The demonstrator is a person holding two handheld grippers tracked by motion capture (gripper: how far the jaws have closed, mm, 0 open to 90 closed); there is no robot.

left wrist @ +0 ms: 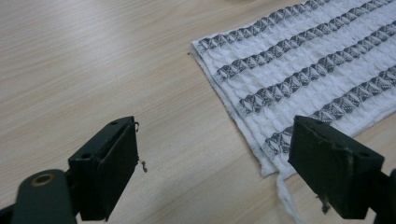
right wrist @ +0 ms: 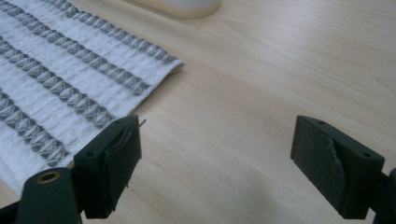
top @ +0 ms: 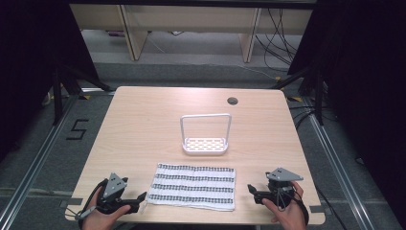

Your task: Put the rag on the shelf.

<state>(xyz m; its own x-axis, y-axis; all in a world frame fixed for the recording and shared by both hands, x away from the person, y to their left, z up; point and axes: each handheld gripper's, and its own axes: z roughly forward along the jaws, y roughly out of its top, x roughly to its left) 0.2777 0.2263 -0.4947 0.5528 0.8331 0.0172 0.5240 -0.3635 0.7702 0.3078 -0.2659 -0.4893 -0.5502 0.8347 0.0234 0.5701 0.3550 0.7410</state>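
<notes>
Open claws (top: 140, 197) flanking striped towel (top: 192, 186)

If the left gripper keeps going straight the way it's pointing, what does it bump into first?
Most likely the striped towel. The left gripper is open and aimed at the towel's near corner, one jaw already over its edge. Only bare table lies between; depth is hard to judge.

We see the striped towel (top: 193, 186) flat at the worktop's (top: 143, 124) near edge, the white rack (top: 205, 135) just beyond it. Left tongs (top: 142, 202) sit just left of the towel, right tongs (top: 252, 192) near its right edge, both gaping, neither touching cloth.
</notes>
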